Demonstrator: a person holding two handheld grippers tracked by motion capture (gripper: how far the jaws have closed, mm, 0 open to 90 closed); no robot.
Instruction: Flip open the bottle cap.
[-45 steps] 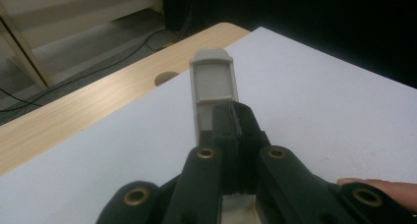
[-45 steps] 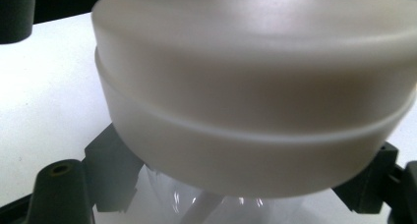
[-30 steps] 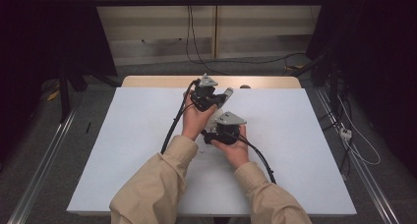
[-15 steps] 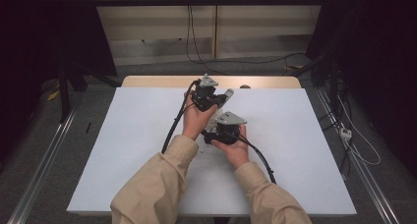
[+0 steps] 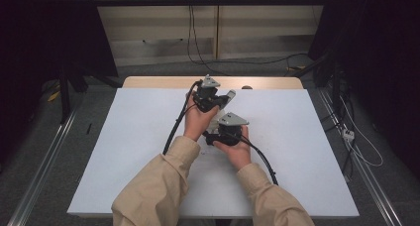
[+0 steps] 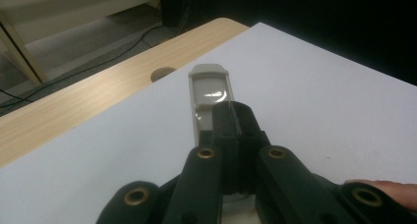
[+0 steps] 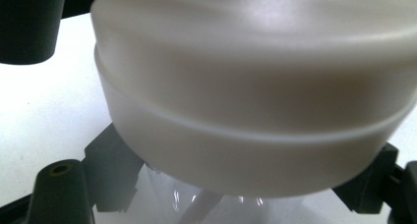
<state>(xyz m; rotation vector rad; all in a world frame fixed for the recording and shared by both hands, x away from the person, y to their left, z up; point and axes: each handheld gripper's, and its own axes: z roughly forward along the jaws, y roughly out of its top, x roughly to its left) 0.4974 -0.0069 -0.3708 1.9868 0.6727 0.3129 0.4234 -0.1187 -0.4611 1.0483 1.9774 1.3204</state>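
I have both tools close together near the middle of the bench (image 5: 307, 151). The left hand-held gripper (image 5: 222, 99) lies a little farther from me, and the right hand-held gripper (image 5: 217, 128) just nearer and slightly to the right, almost touching it.

The left one is clamped tight on a pale grey strip (image 6: 209, 89). Its black jaws meet on the strip's near end, and the rest sticks straight out along the gripper's own line. From the high view the strip (image 5: 229, 95) has its long axis slanting toward the far right of the bench, and its free end hangs just above the white sheet.

The right one is nearly closed. In its own view a white rounded cap (image 7: 255, 101) sits right over the jaws, with clear plastic below it. I judge that the jaws pinch that clear part, though the contact itself is hidden under the cap.

So the relation that matters is short. The capped piece sits just on my side of the strip's gripped end, and the left tool is the nearer one to the strip's free tip. Any joining or parting of the two would run along the strip's axis, with very little room between the hands.

The surface is a plain white sheet over a wooden top, and a strip of wood (image 5: 163, 82) with a round hole (image 6: 163, 74) shows along the far edge. Around the bench the room is dark, with black drapes at both sides, cables on the grey floor and a rail along each side.
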